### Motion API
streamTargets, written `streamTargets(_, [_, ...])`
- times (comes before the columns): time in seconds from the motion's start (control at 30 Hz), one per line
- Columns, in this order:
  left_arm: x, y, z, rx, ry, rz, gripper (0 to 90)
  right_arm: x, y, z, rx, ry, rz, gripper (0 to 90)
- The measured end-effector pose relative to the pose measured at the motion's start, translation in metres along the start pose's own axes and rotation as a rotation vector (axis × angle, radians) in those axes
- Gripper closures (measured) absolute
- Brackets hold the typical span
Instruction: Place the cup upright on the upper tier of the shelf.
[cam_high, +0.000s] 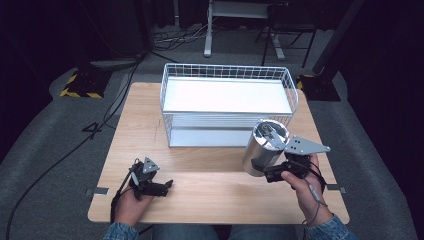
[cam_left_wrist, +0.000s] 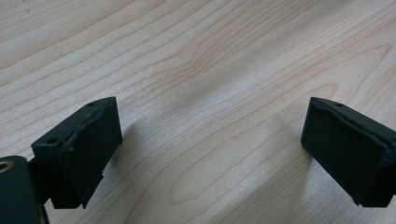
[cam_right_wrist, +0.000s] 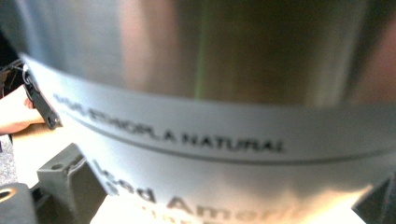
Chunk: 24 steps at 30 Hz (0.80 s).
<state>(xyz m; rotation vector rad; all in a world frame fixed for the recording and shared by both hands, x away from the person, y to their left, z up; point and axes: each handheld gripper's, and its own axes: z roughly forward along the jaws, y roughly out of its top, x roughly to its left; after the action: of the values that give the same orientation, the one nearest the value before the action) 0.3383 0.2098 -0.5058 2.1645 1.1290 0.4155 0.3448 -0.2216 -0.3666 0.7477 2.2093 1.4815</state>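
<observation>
Right tool (cam_high: 270, 172) grips steel can (cam_high: 265, 147).

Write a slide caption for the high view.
Right gripper holds a metal can before the wire basket.

- I'm seated at a light wooden table (cam_high: 210, 195) in what looks like a lab or recording studio.
- Dark curtains surround me, over grey carpet (cam_high: 45, 150).
- Cables (cam_high: 65, 155) cross the floor, beside hazard-striped stand bases (cam_high: 80, 85) and desk legs (cam_high: 207, 30).
</observation>
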Motion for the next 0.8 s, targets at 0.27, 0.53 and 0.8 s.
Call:
streamTargets(0.27, [0.0, 0.0, 0.0, -0.002, 0.0, -0.002, 5.8, -0.006, 0.023, -0.003, -0.007, -0.01, -0.012, 3.6])
streamTargets(0.53, [0.0, 0.0, 0.0, -0.002, -0.001, -0.002, 5.8, -0.013, 0.042, -0.005, -0.006, -0.023, -0.011, 3.6])
streamTargets(0.8, [0.0, 0.0, 0.0, -0.003, -0.001, -0.002, 5.8, -0.022, 0.064, -0.003, -0.015, -0.047, -0.023, 3.6])
